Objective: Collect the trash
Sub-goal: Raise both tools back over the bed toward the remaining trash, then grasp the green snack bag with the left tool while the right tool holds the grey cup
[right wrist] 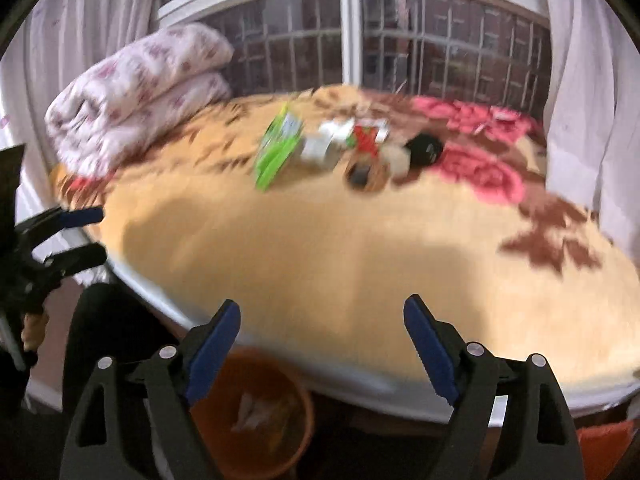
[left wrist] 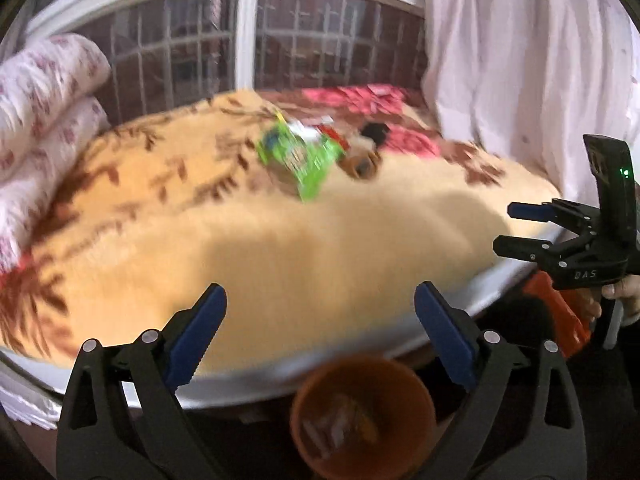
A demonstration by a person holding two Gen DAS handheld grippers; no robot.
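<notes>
Both grippers hung over the near edge of the bed, pointing down and across it. The left gripper (left wrist: 320,312) had its blue-padded fingers (left wrist: 200,332) spread wide with nothing between them, only bare yellow blanket (left wrist: 280,248) beyond. The right gripper (right wrist: 322,330) stood much the same, jaws wide apart and empty.

The trash lay well away from either pair of fingers, in a loose cluster toward the far side of the bed near the window (right wrist: 440,48). A bright green wrapper (right wrist: 276,152) lay at the left of the pile; just beside it was a white packet (right wrist: 320,148), then a red-and-white carton (right wrist: 368,136), a brown ring-shaped thing (right wrist: 366,174) and a black object (right wrist: 426,148) at the right end. The view was blurred, so I could not tell exactly what each piece was.

Directly beneath the grippers, on the floor against the bed's edge, stood an orange bin (left wrist: 320,440) with some pale scraps inside. Seen from the left wrist camera it sat below and between the left fingers; in the right wrist view it sat beneath the right gripper's left finger.

A folded floral quilt (right wrist: 136,92) was piled at the bed's far left corner, and pale curtains (left wrist: 520,60) hung at the right.
</notes>
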